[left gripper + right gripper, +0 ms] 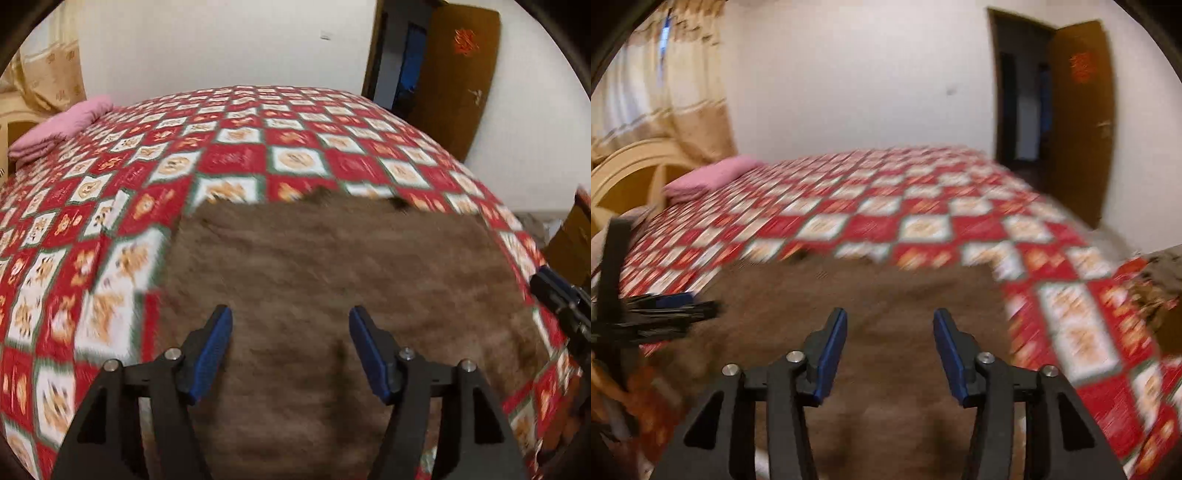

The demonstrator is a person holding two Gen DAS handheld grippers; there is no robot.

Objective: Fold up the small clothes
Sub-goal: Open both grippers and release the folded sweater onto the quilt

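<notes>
Your left tongs [290, 317] and right tongs [889, 321] both hang spread wide, pinching nothing, above the brown garment [332, 266], which lies flat on the bed [229, 155] with its red checked cover. A pink pillow [59, 127] sits at the far corner.

Bed [258, 155] with a red-and-white checked cover

A brown garment [332, 277] lies flat (near edge); a folded pink cloth [59, 129] sits far-left.

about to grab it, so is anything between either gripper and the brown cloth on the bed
Nothing visible does. The brown cloth lies spread flat on the checkered bedspread, right beneath the open left gripper and open right gripper. The pink folded item sits far off near the headboard.
</notes>
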